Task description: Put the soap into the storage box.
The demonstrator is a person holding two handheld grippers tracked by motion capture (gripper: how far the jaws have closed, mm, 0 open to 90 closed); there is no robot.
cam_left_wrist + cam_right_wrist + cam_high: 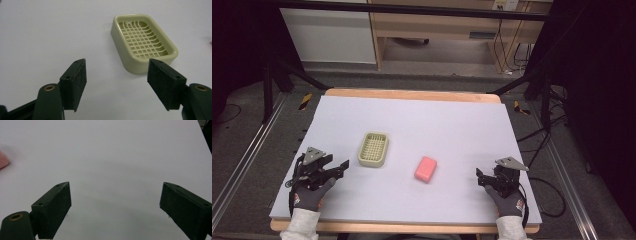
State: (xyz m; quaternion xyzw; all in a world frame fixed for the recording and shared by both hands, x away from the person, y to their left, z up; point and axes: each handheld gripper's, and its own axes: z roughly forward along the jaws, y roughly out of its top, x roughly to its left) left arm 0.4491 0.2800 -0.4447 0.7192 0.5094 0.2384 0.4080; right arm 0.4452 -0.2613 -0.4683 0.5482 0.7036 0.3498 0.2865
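Soap dish (373,149): pale green, slotted grid floor, lying empty and flat on the counter (452,125), just ahead of my left tongs (343,165) and a little to their right. In the left gripper view the dish (143,46) sits beyond the tips, offset toward the right-hand pad, its long axis running away from me and slightly across the line of approach. Left tongs stand partly open, nothing between them, clear of the dish. Pink soap bar (426,169) lies between the two tongs, nearer the middle; my right tongs (480,177) point toward it from the right, well apart. In the right gripper view only the bar's edge (3,160) shows at far left. Right tongs (115,202) gape wide, empty. Judgement: left is nearer the dish, right better placed for the bar.
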